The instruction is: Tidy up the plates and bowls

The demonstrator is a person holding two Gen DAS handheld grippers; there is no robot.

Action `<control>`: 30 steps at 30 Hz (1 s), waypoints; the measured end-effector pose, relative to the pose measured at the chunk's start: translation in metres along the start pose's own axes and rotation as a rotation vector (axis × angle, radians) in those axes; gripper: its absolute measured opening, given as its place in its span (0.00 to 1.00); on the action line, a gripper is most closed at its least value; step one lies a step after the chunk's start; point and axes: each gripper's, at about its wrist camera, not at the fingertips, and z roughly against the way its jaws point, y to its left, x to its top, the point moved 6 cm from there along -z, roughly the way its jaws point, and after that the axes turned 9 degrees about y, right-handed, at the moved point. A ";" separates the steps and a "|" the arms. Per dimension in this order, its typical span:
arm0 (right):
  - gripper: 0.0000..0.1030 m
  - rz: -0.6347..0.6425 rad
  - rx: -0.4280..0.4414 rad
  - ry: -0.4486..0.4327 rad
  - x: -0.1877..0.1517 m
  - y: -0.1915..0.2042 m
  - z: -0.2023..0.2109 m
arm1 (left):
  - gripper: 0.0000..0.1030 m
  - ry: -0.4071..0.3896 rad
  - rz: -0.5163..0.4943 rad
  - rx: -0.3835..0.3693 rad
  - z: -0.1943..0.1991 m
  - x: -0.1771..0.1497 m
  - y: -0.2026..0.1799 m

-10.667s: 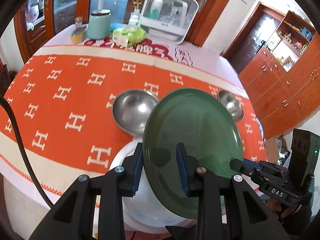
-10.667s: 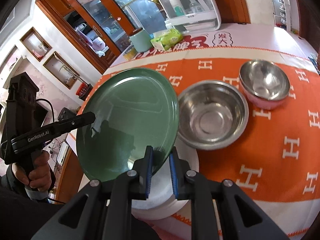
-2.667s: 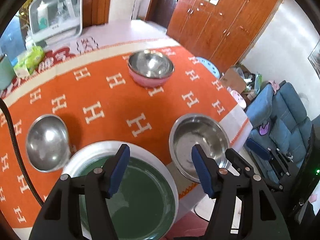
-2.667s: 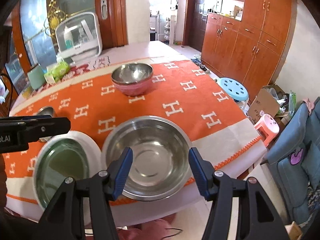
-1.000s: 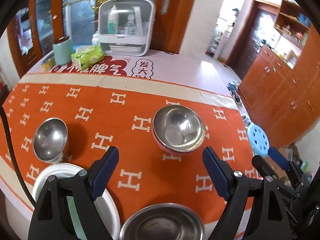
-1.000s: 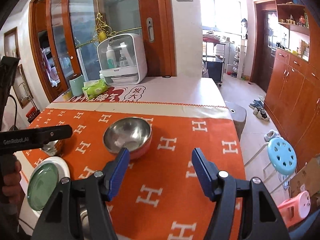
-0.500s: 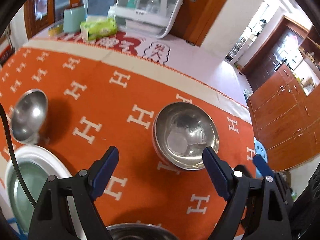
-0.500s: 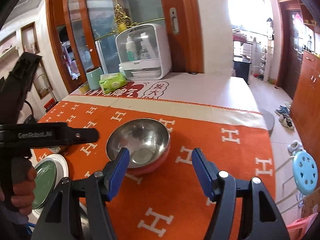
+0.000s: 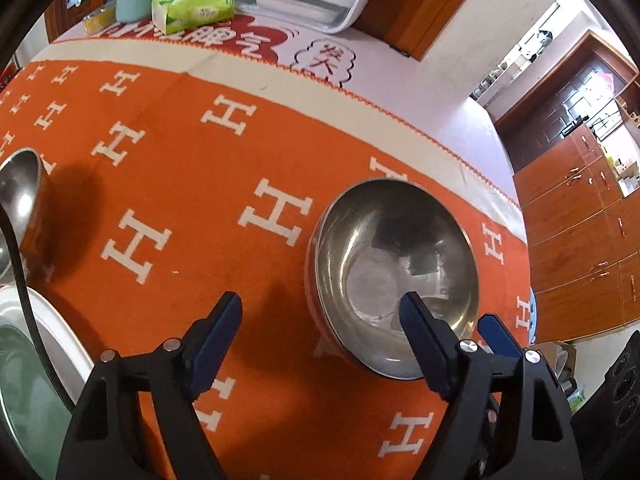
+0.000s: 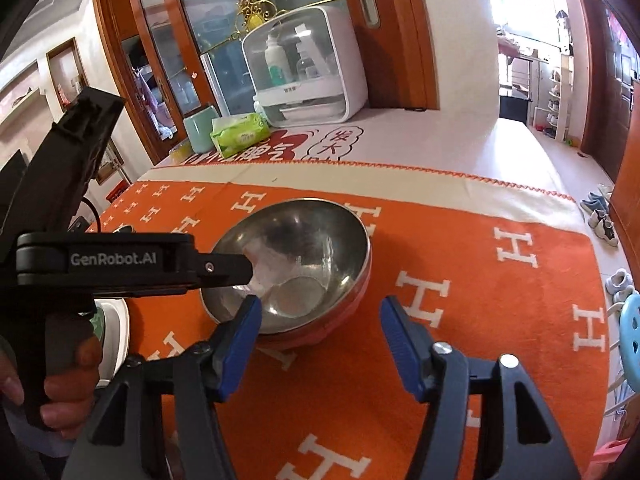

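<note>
table (image 9: 420,92): orange cloth (image 9: 168,184) w/ H's; near edge cut off.
plates (image 9: 24,360): white + green, near-left corner, half out of frame.
small bowl (image 9: 16,196): left edge, partly cut.
bowl (image 9: 394,276): steel, pink outside, mid-right of table.
left tongs (image 9: 320,336): tilted down, wide but closing, bowl's near rim betw. pads, no touch.
right tongs (image 10: 320,340): closing, bowl rim betw. pads, untouched.
hand (image 10: 60,384): grips left handle.

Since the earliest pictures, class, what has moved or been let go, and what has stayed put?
The green plate, then gripped by both grippers, now lies released in the white dish. The left gripper and right gripper have since descended around the pink-based steel bowl, jaws closing without gripping it. The bowl, small steel bowl and orange cloth stayed put.
</note>
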 end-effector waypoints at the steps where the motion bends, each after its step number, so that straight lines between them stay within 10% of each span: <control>1: 0.53 -0.005 0.003 0.001 0.000 -0.001 -0.001 | 0.76 0.010 0.002 0.003 -0.003 -0.001 0.000; 14: 0.19 -0.060 -0.002 0.074 -0.007 -0.019 -0.016 | 0.49 0.118 0.054 -0.012 -0.033 -0.007 0.006; 30: 0.10 -0.103 -0.002 0.134 -0.016 -0.027 -0.014 | 0.20 0.142 0.019 -0.095 -0.031 -0.012 -0.003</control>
